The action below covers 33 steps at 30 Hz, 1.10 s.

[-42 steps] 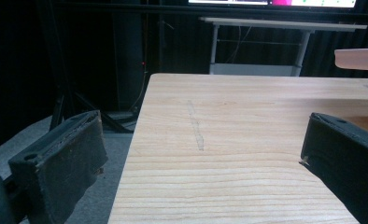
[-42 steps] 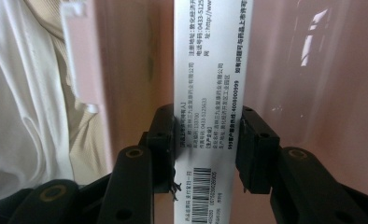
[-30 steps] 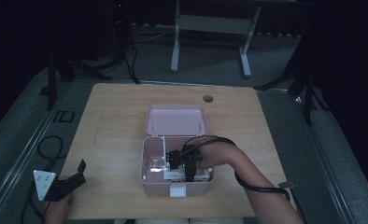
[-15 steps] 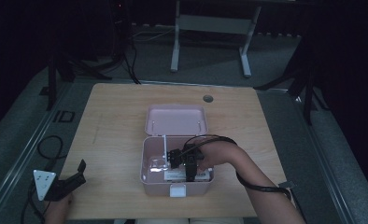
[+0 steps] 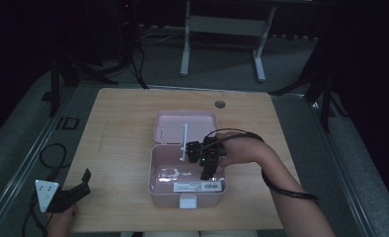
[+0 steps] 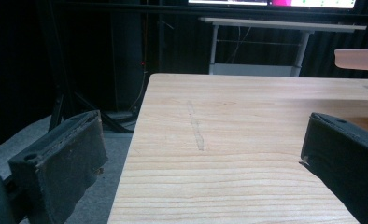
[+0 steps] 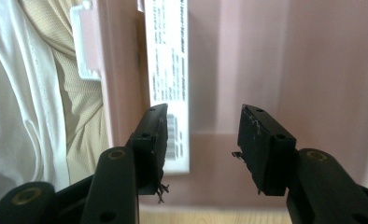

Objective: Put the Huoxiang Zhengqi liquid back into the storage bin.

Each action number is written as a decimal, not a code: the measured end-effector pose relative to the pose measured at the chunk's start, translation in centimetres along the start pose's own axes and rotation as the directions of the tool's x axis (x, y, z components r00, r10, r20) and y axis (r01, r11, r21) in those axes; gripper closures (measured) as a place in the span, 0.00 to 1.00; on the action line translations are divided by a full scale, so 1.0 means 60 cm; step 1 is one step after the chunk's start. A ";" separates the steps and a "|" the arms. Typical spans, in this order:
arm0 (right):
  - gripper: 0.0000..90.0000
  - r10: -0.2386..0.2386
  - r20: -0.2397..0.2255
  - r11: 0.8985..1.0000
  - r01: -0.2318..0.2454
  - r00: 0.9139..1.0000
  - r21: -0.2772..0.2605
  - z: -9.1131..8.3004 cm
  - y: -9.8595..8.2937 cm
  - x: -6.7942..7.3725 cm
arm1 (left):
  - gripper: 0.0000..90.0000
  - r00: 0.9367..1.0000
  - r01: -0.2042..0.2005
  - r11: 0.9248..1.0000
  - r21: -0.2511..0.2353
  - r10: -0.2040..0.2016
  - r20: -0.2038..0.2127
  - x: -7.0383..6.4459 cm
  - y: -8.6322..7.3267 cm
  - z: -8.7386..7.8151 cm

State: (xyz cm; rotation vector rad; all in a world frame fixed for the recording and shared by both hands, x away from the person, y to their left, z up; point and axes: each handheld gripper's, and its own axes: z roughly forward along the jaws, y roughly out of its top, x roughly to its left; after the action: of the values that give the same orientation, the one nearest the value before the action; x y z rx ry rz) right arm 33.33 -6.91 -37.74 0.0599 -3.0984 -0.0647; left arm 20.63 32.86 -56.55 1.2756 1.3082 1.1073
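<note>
Near the middle of the tabletop (image 5: 123,123) sits a pink box (image 5: 155,173) with its lid (image 5: 185,127) thrown back flat on the far side, away from the person. Along the box's near wall, inside, lies a white carton (image 5: 198,186) printed with small text and a barcode; in the right gripper view the same white carton (image 7: 168,70) runs lengthwise beside that wall. A white latch (image 5: 187,201) juts from the outside of the near wall, and a thin white rod (image 5: 184,140) stands across the hinge line between box and lid. Something clear and glossy lies on the box floor toward its left end; what it is cannot be made out.

Over the right half of the box, the right gripper (image 5: 206,170) points down into the interior, held by a hand (image 5: 242,148) that reaches in from the box's right side, a black cable looping around the wrist. In its own view the right gripper (image 7: 201,140) has its jaws parted with a clear gap and nothing between them; the left-hand jaw overlaps the barcoded end of the carton, though whether it touches cannot be told.

Well to the left of the box, at the near left corner of the tabletop, the left gripper (image 5: 76,190) rests low with its grey three-cornered plate (image 5: 45,193) showing. From its own camera the left gripper (image 6: 201,154) has jaws spread wide, empty, with bare wood grain between them.
</note>
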 end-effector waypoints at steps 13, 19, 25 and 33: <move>0.38 0.190 0.077 0.975 -0.179 0.979 -0.133 -0.036 -0.124 -0.034 | 0.00 1.000 0.002 1.000 0.004 -0.002 0.002 0.001 0.000 0.001; 0.18 0.295 0.025 0.937 -0.285 0.955 -0.201 -0.014 -0.186 -0.055 | 0.00 1.000 0.001 1.000 0.006 -0.001 0.001 0.000 0.000 0.001; 0.15 0.362 0.012 0.900 -0.346 0.932 -0.265 0.031 -0.228 -0.072 | 0.00 1.000 0.003 1.000 0.003 -0.003 0.004 0.001 0.000 0.000; 0.15 0.456 0.075 0.823 -0.388 0.887 -0.414 0.098 -0.263 -0.090 | 0.00 1.000 0.005 1.000 0.003 -0.005 0.007 0.002 0.000 0.000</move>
State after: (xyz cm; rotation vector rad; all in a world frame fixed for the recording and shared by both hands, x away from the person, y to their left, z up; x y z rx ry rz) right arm 39.05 -22.23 -44.51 -0.6829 -3.1063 -0.6992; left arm 20.66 32.96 -56.55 1.2766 1.3073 1.0968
